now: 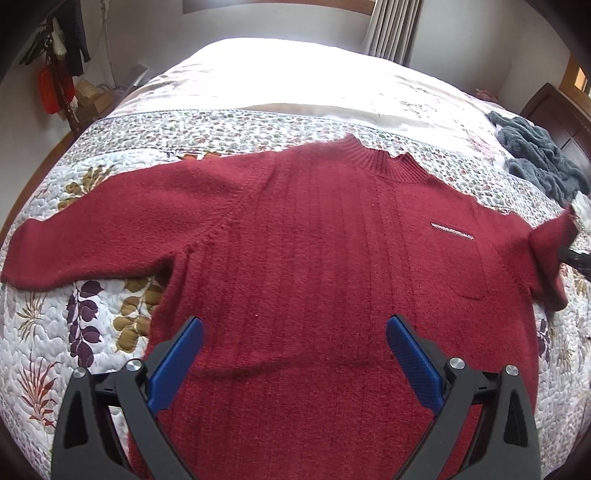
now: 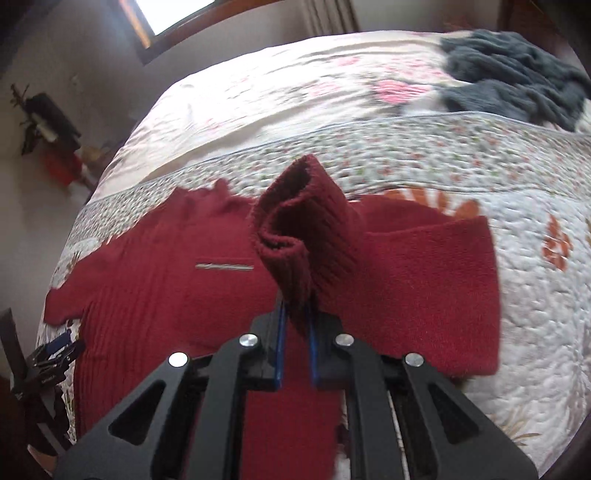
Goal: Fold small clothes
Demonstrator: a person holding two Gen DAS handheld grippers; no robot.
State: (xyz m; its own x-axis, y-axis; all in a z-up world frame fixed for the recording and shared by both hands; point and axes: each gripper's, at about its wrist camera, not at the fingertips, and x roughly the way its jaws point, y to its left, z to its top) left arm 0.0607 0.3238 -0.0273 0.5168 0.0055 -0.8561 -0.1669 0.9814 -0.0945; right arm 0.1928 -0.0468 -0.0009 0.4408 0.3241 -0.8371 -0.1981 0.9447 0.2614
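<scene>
Sweater (image 1: 314,258), dark red ribbed knit, lies front side up on the quilted floral bedspread (image 1: 92,332), collar (image 1: 384,158) pointing toward the far end of the bed. A small metallic label (image 1: 452,230) sits on the chest above a patch pocket. One sleeve (image 1: 85,243) extends flat across the quilt, fully spread out. The opposite sleeve is raised off the bed.

Left gripper (image 1: 294,341): the blue-padded fingers (image 1: 177,365) stand wide apart above the lower body of the sweater. Nothing is between them. Contact with the fabric cannot be confirmed from this view.

Right gripper (image 2: 296,325): the fingers are drawn close together and clamped on the ribbed cuff (image 2: 295,236) of the raised sleeve. The cuff stands up from the jaws, its fabric bunched and curled over itself, with the open end facing up. The rest of that sleeve (image 2: 424,280) lies folded over on the quilt just beside the sweater body. The right wrist view is motion-blurred at the edges.

A crumpled grey fleecy garment (image 2: 517,85) lies near the far corner of the bed, well apart from the sweater. A curtain (image 1: 393,29) hangs beyond the bed's far end.
</scene>
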